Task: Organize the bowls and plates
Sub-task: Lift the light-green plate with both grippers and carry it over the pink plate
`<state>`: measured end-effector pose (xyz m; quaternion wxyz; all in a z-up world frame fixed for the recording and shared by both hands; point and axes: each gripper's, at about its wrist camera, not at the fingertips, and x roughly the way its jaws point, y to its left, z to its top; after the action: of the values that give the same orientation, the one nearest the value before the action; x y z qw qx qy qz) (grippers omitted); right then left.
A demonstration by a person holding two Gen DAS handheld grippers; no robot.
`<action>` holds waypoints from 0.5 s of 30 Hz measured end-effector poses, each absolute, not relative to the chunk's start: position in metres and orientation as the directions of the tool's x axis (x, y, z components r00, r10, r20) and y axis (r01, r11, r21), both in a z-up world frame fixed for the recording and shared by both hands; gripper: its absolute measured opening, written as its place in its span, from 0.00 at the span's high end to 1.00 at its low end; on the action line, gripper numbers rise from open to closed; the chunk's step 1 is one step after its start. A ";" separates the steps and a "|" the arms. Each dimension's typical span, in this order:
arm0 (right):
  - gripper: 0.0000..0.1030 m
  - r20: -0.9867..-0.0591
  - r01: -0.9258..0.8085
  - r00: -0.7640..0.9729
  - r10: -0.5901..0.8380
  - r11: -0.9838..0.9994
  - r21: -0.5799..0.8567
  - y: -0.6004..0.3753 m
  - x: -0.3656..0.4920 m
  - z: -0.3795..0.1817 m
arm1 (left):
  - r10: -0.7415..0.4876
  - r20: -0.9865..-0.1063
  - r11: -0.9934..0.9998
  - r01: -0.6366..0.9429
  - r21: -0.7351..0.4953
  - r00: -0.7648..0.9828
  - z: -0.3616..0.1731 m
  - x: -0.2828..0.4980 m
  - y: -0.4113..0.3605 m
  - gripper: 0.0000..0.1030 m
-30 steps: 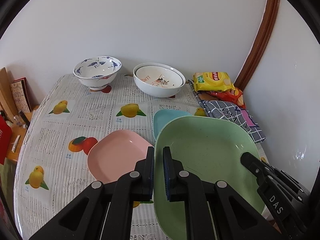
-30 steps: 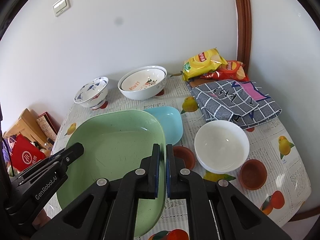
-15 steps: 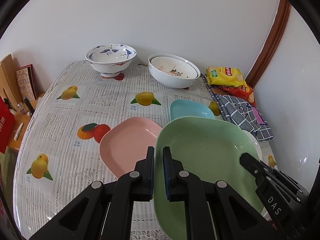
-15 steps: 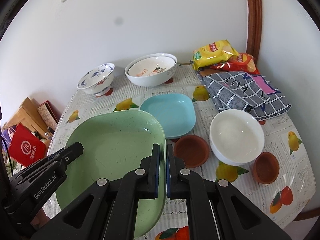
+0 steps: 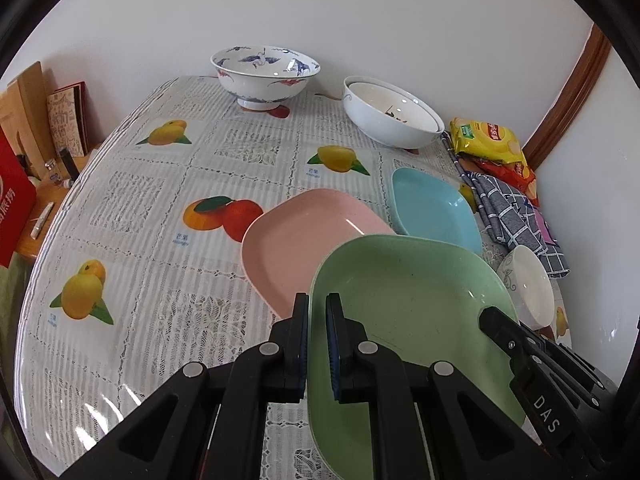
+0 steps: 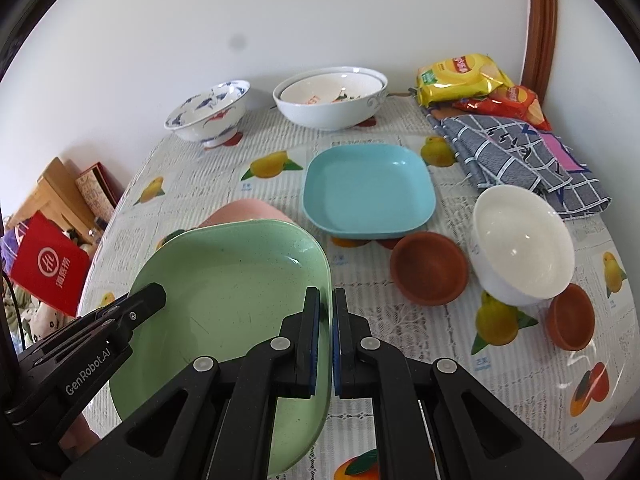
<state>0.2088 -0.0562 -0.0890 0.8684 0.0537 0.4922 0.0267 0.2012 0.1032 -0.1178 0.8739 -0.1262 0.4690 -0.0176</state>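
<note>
Both grippers hold one large green plate (image 5: 412, 320) above the table; it also shows in the right wrist view (image 6: 232, 292). My left gripper (image 5: 317, 308) is shut on its left rim. My right gripper (image 6: 326, 304) is shut on its right rim. A pink plate (image 5: 304, 236) lies just beyond and partly under the green one. A blue plate (image 6: 368, 192) lies further right. A white bowl (image 6: 520, 244), two brown saucers (image 6: 430, 268), a blue-patterned bowl (image 5: 264, 72) and stacked white bowls (image 6: 332, 96) stand around.
The table has a fruit-print cloth (image 5: 160, 208). Snack bags (image 6: 464, 76) and a grey checked cloth (image 6: 516, 152) lie at the back right by the wall. A red bag (image 6: 48, 268) and boxes stand off the table's left edge.
Both grippers have moved back and left with the green plate, tilting it. More of the pink and blue plates and the table's right side now shows.
</note>
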 end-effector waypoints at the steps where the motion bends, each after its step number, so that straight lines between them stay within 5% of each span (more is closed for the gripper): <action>1: 0.95 -0.855 0.004 0.509 0.097 0.993 0.115 -0.053 0.209 -0.091 | -0.152 -0.818 0.966 -0.091 -0.241 0.555 -0.120 0.201 0.105 0.92; 15: 0.95 -0.883 -0.022 0.462 0.078 0.997 0.076 -0.029 0.215 -0.113 | -0.176 -0.832 0.951 -0.128 -0.282 0.526 -0.145 0.203 0.130 0.92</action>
<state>0.2151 -0.0289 -0.1135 0.8545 0.0271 0.5179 0.0290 0.2033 0.1298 -0.1451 0.8594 -0.1561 0.4868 -0.0140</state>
